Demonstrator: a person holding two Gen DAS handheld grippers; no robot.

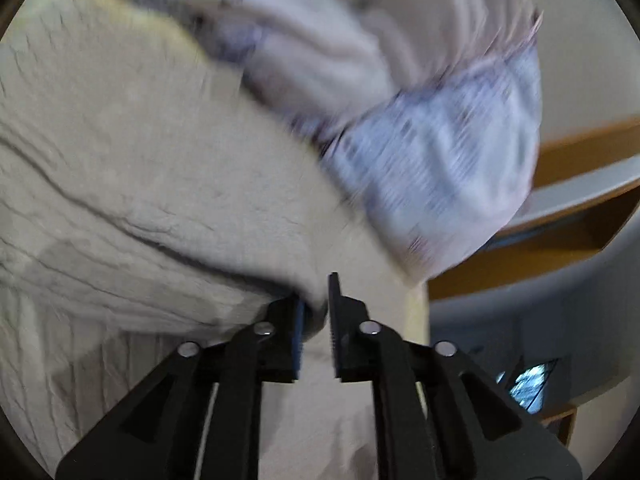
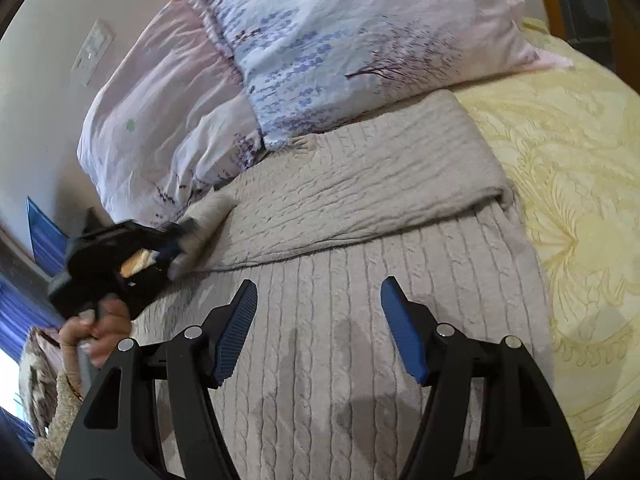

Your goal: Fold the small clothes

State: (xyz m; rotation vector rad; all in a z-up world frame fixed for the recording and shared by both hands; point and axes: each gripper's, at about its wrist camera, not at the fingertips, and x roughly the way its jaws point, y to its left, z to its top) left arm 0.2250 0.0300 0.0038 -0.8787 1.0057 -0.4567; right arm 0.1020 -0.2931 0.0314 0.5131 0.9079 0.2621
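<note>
A grey cable-knit sweater (image 2: 340,320) lies flat on the bed, one sleeve (image 2: 360,192) folded across its upper part. My left gripper (image 1: 316,312) is shut on the sleeve's cuff end (image 1: 312,300); it also shows at the left of the right wrist view (image 2: 180,236), holding the cuff (image 2: 208,208). The left wrist view is blurred by motion. My right gripper (image 2: 318,304) is open and empty, hovering just above the sweater's body, jaws wide apart.
A floral pink-and-blue pillow (image 2: 360,32) and a pink duvet (image 2: 160,120) lie at the head of the bed, touching the sweater's top. A yellow bedspread (image 2: 580,200) covers the bed to the right. A wooden headboard shelf (image 1: 580,208) stands behind.
</note>
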